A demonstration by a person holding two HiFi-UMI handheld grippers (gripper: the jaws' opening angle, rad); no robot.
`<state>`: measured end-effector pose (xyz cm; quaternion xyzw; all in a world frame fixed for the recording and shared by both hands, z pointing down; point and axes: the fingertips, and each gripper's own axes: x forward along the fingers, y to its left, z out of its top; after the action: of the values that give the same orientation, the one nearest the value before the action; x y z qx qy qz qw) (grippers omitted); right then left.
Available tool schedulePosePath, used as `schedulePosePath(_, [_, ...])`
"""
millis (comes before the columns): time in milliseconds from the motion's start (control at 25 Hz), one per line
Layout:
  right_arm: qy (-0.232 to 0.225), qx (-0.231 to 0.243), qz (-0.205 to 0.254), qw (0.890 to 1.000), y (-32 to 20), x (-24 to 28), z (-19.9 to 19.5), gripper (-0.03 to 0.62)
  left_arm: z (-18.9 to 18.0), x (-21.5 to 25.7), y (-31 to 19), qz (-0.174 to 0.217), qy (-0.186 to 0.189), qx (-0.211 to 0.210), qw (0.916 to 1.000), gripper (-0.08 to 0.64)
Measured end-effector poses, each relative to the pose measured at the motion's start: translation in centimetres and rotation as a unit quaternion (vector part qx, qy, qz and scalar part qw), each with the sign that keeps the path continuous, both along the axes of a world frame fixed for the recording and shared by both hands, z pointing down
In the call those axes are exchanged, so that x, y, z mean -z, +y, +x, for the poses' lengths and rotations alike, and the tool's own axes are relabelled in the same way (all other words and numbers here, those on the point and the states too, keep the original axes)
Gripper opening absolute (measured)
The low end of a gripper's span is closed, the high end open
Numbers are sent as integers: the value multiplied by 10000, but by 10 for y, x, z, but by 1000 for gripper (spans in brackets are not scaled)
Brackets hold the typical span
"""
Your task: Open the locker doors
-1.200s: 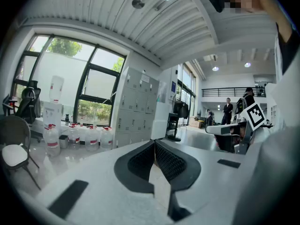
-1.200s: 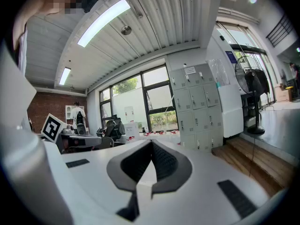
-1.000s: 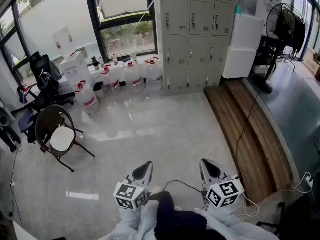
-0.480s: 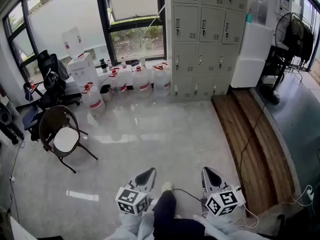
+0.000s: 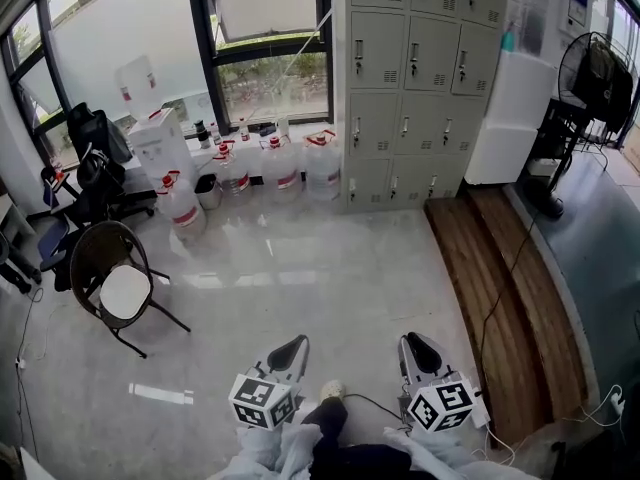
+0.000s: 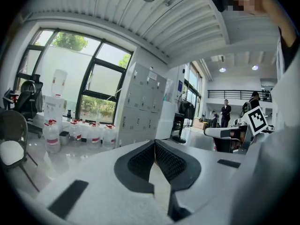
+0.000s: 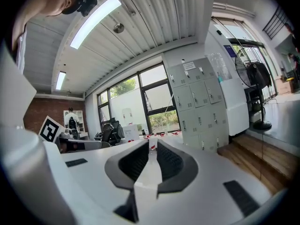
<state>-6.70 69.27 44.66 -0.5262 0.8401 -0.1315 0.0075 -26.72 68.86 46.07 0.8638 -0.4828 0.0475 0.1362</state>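
Grey glossy floor (image 5: 300, 258) across most of the head view. Beyond it, tall dark-framed windows (image 5: 265, 28) on the far left and, just to their right, a pale grey bank of lockers (image 5: 420, 78) against the far wall: three columns of small doors, each with a small handle, every door in sight shut. Strip of brown wooden decking (image 5: 500, 278) along the floor's right side, reaching from the foot of the lockers toward the viewer. White cabinet (image 5: 508, 118) just right of the lockers, black standing fan (image 5: 592, 68) further right. Dark round-backed chair (image 5: 118, 278) with a pale seat at the left. Row of clear water jugs (image 5: 300, 163) with red caps under the windows, the last one just beside the lockers' left end. At the bottom edge, both tools pointing toward the lockers and well apart from them: left tongs (image 5: 295, 342) closed tip to tip on nothing; right tongs (image 5: 410, 342) lately opening, parted by a narrow slit with nothing between
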Motion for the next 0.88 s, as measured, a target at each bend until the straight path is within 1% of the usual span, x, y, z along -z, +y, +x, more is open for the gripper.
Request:
schedulePosePath(40, [-4,-1,-2,10000,-11,0,-1,40,-1,0,-11,-8,10,2,10000,11])
schedulePosePath(120, [-25,-62,12,10000,-32,2,-2,78,-2,-1,-31,-24,29,-9,10000,11])
schedulePosePath(240, [-109,-236,41,9997,-63,1,-3,120,-8,-2,-59,-12,17,-7,10000,11])
schedulePosePath(320, [-162,-288,51,9994,-83,2,-6,137,-14,-2,-80,-7,13,6,10000,11])
schedulePosePath(480, [-174,-305,37,9994,-119,11,-20,150,-25,8,-113,52,-18,-46,10000,11])
schedulePosePath(680, [-138,-263,40,9996,-155,15,-35,149,-37,13,-145,164,-85,-60,9998,11])
schedulePosePath(880, [-140,-347,-4,9993,-179,11,-44,150,-45,8,-171,100,-22,-103,9999,11])
